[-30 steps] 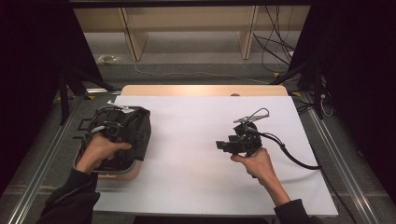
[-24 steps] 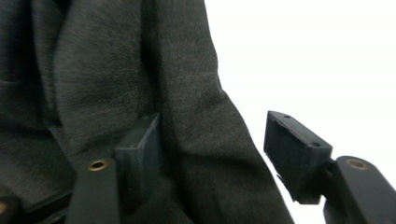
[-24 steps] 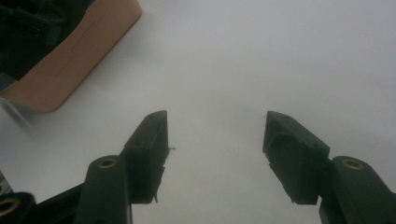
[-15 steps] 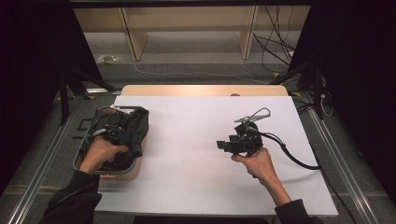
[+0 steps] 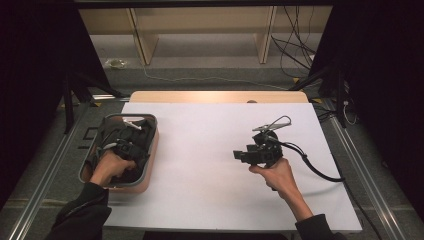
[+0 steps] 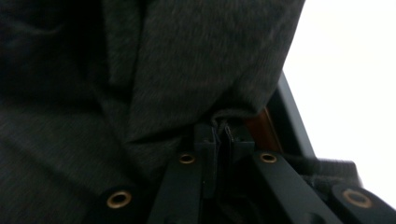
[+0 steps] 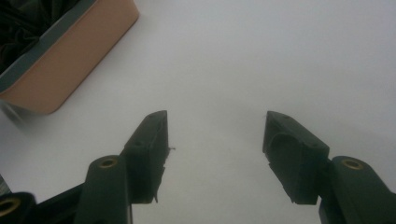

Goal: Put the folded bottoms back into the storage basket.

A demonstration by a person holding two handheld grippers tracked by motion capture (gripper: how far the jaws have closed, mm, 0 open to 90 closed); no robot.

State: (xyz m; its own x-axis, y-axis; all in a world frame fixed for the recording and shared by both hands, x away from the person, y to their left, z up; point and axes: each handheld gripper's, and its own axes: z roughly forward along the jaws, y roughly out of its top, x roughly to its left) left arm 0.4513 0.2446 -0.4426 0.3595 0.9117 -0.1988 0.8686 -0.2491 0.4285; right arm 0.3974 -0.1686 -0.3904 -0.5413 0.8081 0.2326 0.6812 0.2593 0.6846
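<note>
1. One dark grey garment (image 6: pixel 196 65) of knitted-looking cloth lies bundled inside the basket at the left side of the table; how many pieces make up the bundle cannot be told, since it reads as one dark heap from the high view (image 5: pixel 125 145).
2. One left gripper (image 5: pixel 122 150) is down in that heap, with the person's left hand (image 5: pixel 107 167) behind it. In the left gripper view its jaws have just been closing and now stand together, with a small fold of the dark cloth pinched between their tips (image 6: pixel 219 128).
3. One basket (image 5: pixel 150 150) holds the garment: a rounded-corner tub with a grey rim and an orange-tan outer wall (image 7: pixel 70 60). It sits on the white sheet near the table's left edge.
4. One right gripper (image 5: pixel 260 152) is held in the person's right hand (image 5: pixel 275 175) over the bare middle-right of the sheet, well apart from the basket. Its jaws stand apart with a clear gap and nothing between them, with the white surface showing through the gap (image 7: pixel 215 135).
5. One black cable (image 5: pixel 320 170) trails from the right gripper toward the table's right edge.
6. One table (image 5: pixel 220 96) with a pale wooden top, covered by one white sheet (image 5: pixel 210 140).
</note>
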